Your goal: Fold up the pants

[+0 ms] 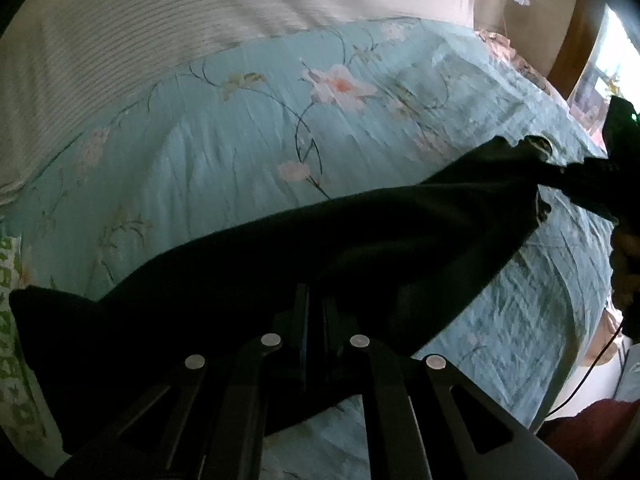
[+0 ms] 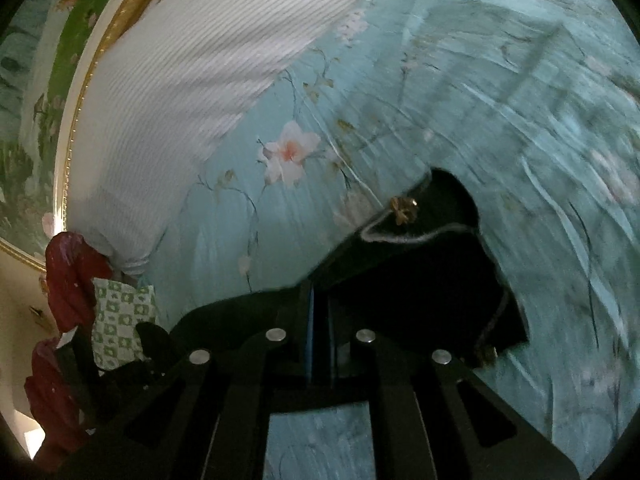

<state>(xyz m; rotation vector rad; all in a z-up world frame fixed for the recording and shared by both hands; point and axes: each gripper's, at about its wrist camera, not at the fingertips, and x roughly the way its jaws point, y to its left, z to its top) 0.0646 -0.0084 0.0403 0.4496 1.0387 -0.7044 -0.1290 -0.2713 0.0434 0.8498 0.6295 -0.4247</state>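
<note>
The black pants (image 1: 360, 240) are stretched in the air above the bed, over a turquoise floral bedspread (image 1: 240, 140); the left hand-held gripper (image 1: 314, 312) has its fingers drawn together and clamped on the dark cloth, which spreads out to either side of it; off to the right the fabric runs taut toward the right hand-held gripper (image 2: 318, 320), which is likewise pinched shut on the pants; from that gripper's view the cloth hangs forward, with a pale drawstring (image 2: 400, 236) looping across it and a small gold ornament (image 2: 404, 205) near the upper edge; a white ribbed pillow (image 2: 180, 100) lies at the head of the bed; a green-patterned cloth (image 2: 120, 320) sits beside a red garment (image 2: 68, 280) at the edge.
</note>
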